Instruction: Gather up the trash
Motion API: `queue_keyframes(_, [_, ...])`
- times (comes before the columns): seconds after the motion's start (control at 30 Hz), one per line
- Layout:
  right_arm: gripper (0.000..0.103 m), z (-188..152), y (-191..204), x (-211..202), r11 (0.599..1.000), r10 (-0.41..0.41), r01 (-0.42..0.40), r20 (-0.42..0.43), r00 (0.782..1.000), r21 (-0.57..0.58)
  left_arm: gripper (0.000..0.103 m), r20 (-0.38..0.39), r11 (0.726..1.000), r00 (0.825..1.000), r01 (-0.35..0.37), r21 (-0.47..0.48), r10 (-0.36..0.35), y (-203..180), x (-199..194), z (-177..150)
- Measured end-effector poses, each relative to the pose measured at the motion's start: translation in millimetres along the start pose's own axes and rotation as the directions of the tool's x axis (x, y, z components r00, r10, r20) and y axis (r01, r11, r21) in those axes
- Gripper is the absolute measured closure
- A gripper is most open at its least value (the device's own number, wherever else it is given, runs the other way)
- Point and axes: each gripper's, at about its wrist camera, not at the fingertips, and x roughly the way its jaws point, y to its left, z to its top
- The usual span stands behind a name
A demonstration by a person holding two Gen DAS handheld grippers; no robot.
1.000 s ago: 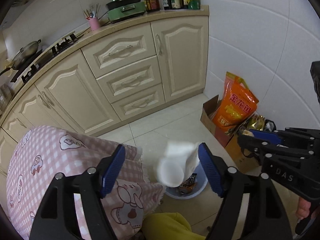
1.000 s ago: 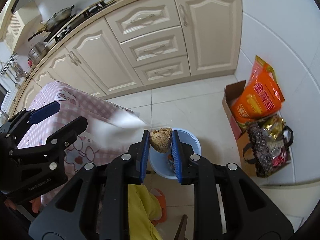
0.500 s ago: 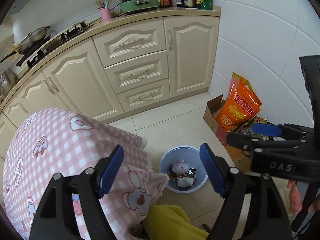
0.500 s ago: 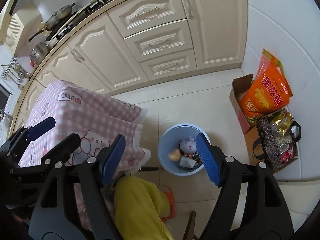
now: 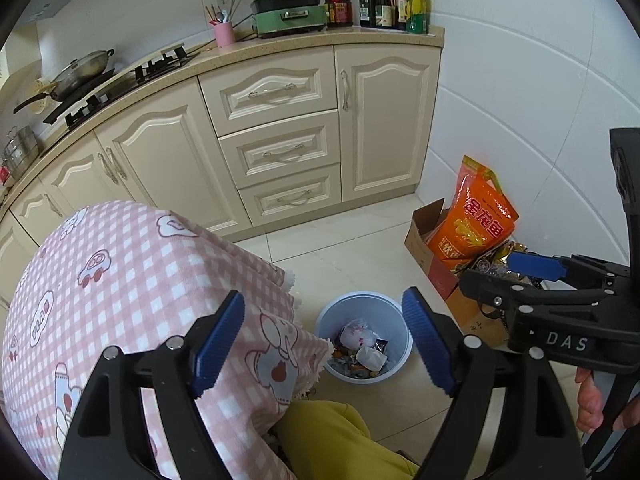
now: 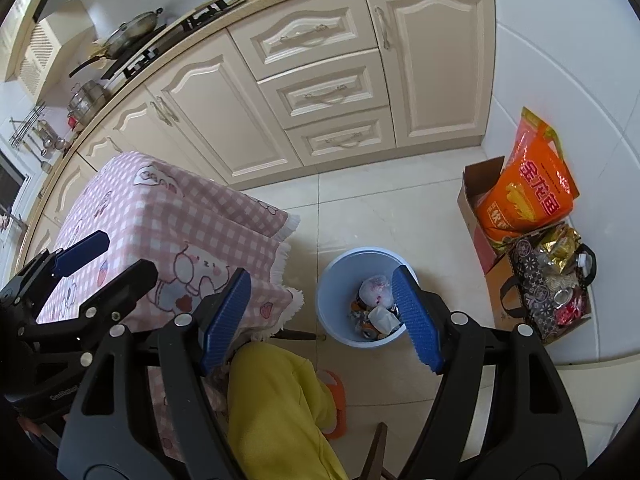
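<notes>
left wrist view:
your left gripper (image 5: 324, 340): you held it wide, with nothing between the ribbed blue pads on its black plastic jaws.
trash bin (image 5: 394, 312): a round, smooth, pale blue plastic tub sat on the glossy tile floor, just beside the table's corner, below and between your fingers.
trash (image 5: 362, 346): a crumpled heap lay inside the bin, with a whitish wad and scraps of dark wrapper.
tablecloth (image 5: 120, 276): soft pink-and-white check fabric with cartoon prints and a frayed edge draped over the table.
your right gripper (image 5: 500, 280): it came in from the right edge, side-on, with a flat blue pad on top.
rice bag (image 5: 478, 220): a shiny orange plastic sack stood upright in a brown cardboard box against the wall.

right wrist view:
your right gripper (image 6: 324, 312): you held it spread wide and bare; its right pad overlapped the trash bin (image 6: 340, 276) rim.
trash (image 6: 376, 304): it lay in the bottom of the bin, a crumpled white and dark mix.
your left gripper (image 6: 104, 260): it hung over the tablecloth (image 6: 180, 208), fingers apart.
patterned bag (image 6: 548, 292): a dark floral tote stuffed with crinkled gold foil sat near the rice bag (image 6: 528, 188).
cabinets (image 6: 320, 80): cream panelled doors and drawers with metal handles.
</notes>
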Motion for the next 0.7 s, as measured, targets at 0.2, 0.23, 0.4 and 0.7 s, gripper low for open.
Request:
queue_keyframes(0.2, [0.030,-16.3,9.4,-18.2,0.999,0.024,-0.023,0.048,0.999,-0.025,0.022,0.044,0.999,0.999,0.007,-0.035,-0.005,1.4,-22.6,-16.5])
queue_keyframes(0.23, [0.030,-20.2,11.2,-21.2,0.999,0.024,-0.022,0.059,0.998,-0.032,0.022,0.054,0.999,0.999,0.003,-0.041,0.000,1.3,-26.7,-20.8])
queue_keyframes(0.4, [0.030,-39.3,16.5,-34.6,0.999,0.032,-0.028,0.113,0.993,-0.035,0.021,0.092,0.998,0.996,-0.004,-0.069,0.010,1.3,-43.6,-41.4])
queue_keyframes(0.7, [0.030,-78.8,24.1,-56.5,0.998,0.030,-0.017,0.213,0.977,-0.065,0.021,0.150,0.987,0.988,-0.017,-0.158,0.041,9.9,-79.3,-80.9])
